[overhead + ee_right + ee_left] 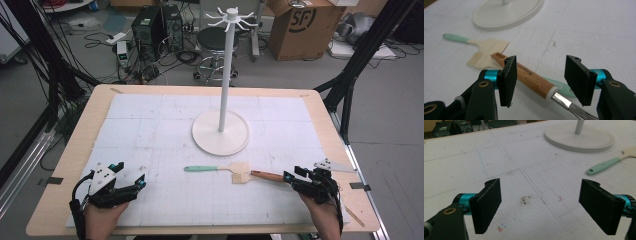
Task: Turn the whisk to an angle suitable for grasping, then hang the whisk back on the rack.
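A mint-handled spatula (202, 168) lies on the white mat, its cream blade (491, 45) toward the right. Touching the blade is a cream brush head (477, 61). A wooden-handled utensil (529, 77) with a metal collar and wires lies slanted across a second mint handle (560, 87). My right gripper (541, 62) is open. The wooden handle (267, 175) lies in the gap between its jaws, and neither pad presses on it. My left gripper (131, 174) rests open at the near left of the mat, with nothing between its pads (486, 205).
A white hook stand (224, 75) rises from a round base (220, 145) at the middle of the mat. The wooden table's front edge (200, 230) runs close behind both hands. A stool, boxes and cables stand on the floor beyond the table.
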`<state>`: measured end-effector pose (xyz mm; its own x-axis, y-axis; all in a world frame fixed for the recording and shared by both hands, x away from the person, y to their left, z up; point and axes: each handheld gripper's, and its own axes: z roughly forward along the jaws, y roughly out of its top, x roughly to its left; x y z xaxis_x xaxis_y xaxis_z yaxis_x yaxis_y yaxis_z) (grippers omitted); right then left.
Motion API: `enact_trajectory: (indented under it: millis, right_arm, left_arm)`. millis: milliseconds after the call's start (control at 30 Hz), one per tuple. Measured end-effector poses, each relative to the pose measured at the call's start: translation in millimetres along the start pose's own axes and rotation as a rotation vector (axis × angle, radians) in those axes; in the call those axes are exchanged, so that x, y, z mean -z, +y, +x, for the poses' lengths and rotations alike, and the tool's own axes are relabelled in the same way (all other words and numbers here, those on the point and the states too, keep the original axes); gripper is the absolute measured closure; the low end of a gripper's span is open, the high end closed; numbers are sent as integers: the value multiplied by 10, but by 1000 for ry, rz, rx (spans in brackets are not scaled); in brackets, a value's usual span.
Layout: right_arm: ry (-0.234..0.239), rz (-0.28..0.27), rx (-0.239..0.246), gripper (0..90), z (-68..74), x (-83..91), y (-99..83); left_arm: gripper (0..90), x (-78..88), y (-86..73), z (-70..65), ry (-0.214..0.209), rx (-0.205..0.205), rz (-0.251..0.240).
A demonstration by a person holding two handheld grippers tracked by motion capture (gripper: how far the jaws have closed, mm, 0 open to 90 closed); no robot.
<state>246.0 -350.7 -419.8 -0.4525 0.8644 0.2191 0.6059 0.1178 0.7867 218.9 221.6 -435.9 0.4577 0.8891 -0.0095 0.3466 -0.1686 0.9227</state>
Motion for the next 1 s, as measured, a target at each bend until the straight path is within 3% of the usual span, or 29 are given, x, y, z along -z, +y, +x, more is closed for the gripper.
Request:
enact_trajectory:
  millis: [100,367,467,600,833,1000]
  right_arm:
    - [31,64,43,414,-37,-35,-3]
    - [63,125,29,439,-168,-126,-5]
    - [75,165,60,455,-141,-157,-4]
    - [65,228,148,471,-73,-204,35]
    - [64,253,167,545,-94,-229,35]
    - [71,285,217,548,-50,-236,22]
  left_arm:
    - [188,-7,1,1,-2,0,4]
    - [188,-5,-1,3,1,3,1]
    - [188,-6,-3,10,1,2,3]
    - [188,-10,1,-5,-2,-1,2]
    - [188,-5,-1,1,1,3,-3]
    - [188,-10,0,-7,-4,1,-1]
